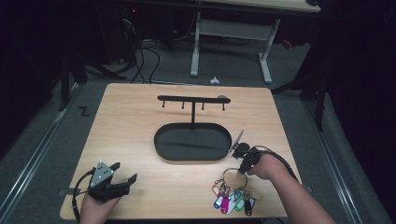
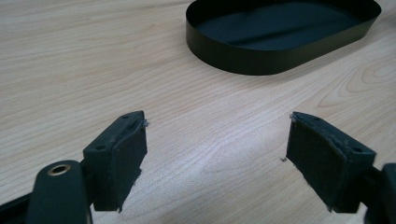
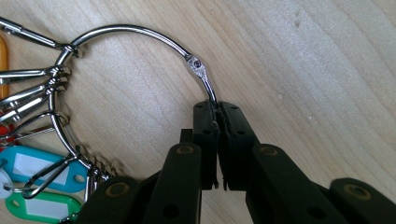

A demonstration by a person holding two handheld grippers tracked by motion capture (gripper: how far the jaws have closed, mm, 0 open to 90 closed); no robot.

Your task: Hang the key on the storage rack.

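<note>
A large metal key ring (image 3: 140,31) lies on the wooden table, strung with several clips and coloured tags (image 1: 233,201). My right gripper (image 3: 217,106) is shut on the ring's wire just below its hinge. In the high view the same gripper (image 1: 243,170) sits at the ring's (image 1: 224,173) right side, near the front right of the table. At the front left, my left gripper (image 1: 125,171) rests low over bare wood. Its jaws (image 2: 217,122) stand wide apart and open, with nothing between them.
A black oval tray (image 1: 161,150) sits mid-table, its wall (image 2: 243,61) ahead of the left gripper. From its back rises a black rack (image 1: 193,99) with several small hooks. A desk frame (image 1: 231,29) and cables lie beyond the table's far edge.
</note>
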